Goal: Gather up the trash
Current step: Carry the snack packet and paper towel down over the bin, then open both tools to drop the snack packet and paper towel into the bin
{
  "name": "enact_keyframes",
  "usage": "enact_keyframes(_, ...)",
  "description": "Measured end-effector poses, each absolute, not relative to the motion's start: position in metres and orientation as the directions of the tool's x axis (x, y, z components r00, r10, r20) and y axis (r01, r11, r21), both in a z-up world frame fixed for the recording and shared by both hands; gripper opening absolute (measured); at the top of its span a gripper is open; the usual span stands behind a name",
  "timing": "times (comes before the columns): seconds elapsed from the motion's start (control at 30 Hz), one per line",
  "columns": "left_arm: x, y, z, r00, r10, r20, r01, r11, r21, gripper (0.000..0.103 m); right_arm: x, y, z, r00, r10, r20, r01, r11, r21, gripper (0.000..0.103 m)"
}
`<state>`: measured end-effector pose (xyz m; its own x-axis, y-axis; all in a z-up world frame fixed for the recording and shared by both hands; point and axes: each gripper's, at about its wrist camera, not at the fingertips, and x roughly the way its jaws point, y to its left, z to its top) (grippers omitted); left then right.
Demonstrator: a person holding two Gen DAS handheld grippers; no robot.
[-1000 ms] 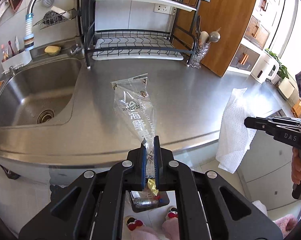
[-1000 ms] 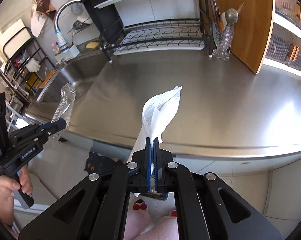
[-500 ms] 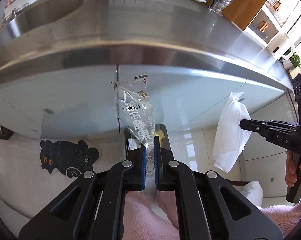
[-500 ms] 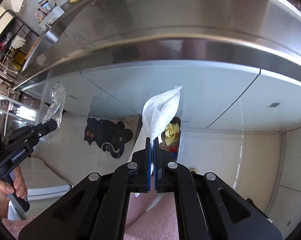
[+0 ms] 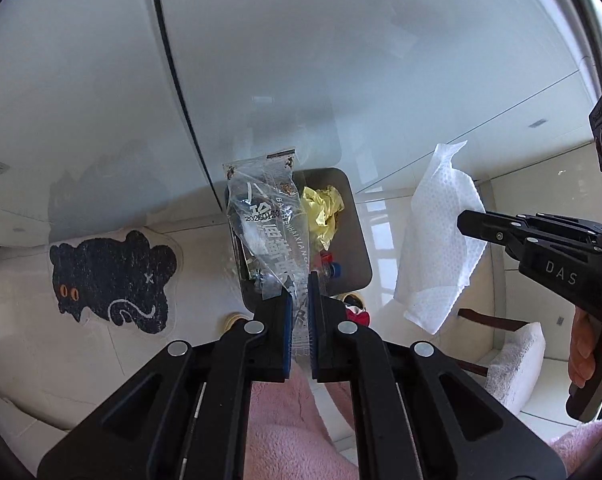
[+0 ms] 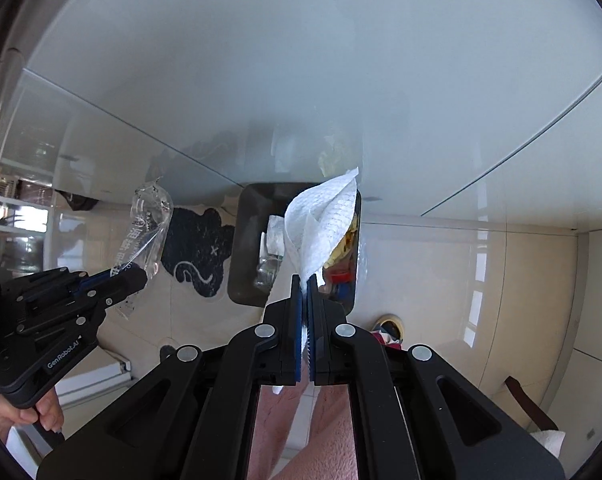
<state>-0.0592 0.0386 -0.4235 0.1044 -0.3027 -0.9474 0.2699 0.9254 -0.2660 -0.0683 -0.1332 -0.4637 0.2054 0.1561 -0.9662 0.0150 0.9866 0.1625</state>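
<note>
My left gripper (image 5: 299,280) is shut on a clear plastic wrapper (image 5: 267,220) with printed text and holds it over a dark open trash bin (image 5: 357,248) on the floor. The bin holds crumpled yellow paper (image 5: 323,208) and other scraps. My right gripper (image 6: 304,280) is shut on a white paper towel (image 6: 321,224) and holds it over the same bin (image 6: 245,240). The right gripper (image 5: 467,222) with the towel (image 5: 437,248) shows at the right of the left wrist view. The left gripper (image 6: 139,276) with the wrapper (image 6: 147,224) shows at the left of the right wrist view.
White cabinet fronts (image 5: 301,60) rise behind the bin. A black cat-shaped mat (image 5: 109,276) lies on the tiled floor left of the bin. Pink slippers and my legs (image 5: 285,420) are just below the grippers.
Both grippers have tilted down from the counter top to the floor and moved over the bin, each still holding its piece of trash.
</note>
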Motion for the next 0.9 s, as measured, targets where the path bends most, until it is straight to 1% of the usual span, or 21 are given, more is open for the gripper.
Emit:
enact_keyframes(0.2,-0.040,0.031,-0.472,0.044,-0.303,-0.952,0.271,0.921,-0.280,0.005,-0.046,-0.129,-0.509,0.154,0.160,-0.975,0.063,0.983,0.171,0.003)
enact_keyframes(0.33,-0.032,0.020,-0.491,0.017,-0.318,-0.948,0.272,0.914,-0.302,0.007,-0.035,-0.129,-0.534,0.112,0.163,-0.980,0.094,0.980,0.174,0.003)
enact_keyframes(0.6,-0.023,0.015,-0.519,-0.020,-0.338,-0.941,0.251,0.909,-0.332,0.022,-0.028,-0.134,-0.554,0.074,0.164,-0.984,0.109,0.979,0.171,0.003)
enact_keyframes(0.63,-0.022,0.016,-0.520,-0.026,-0.345,-0.938,0.247,0.907,-0.341,0.026,-0.027,-0.135,-0.556,0.071,0.165,-0.984,0.113,0.979,0.172,0.003)
enact_keyframes(0.67,-0.021,0.017,-0.520,-0.030,-0.350,-0.936,0.243,0.906,-0.347,0.033,-0.025,-0.136,-0.556,0.068,0.165,-0.984,0.114,0.979,0.172,0.003)
enact_keyframes(0.7,-0.020,0.018,-0.521,-0.030,-0.348,-0.937,0.243,0.907,-0.345,0.037,-0.023,-0.137,-0.557,0.066,0.163,-0.985,0.114,0.979,0.169,0.003)
enact_keyframes(0.9,-0.018,0.025,-0.518,-0.026,-0.333,-0.943,0.255,0.910,-0.328,0.046,-0.016,-0.133,-0.558,0.065,0.174,-0.983,0.121,0.976,0.180,0.004)
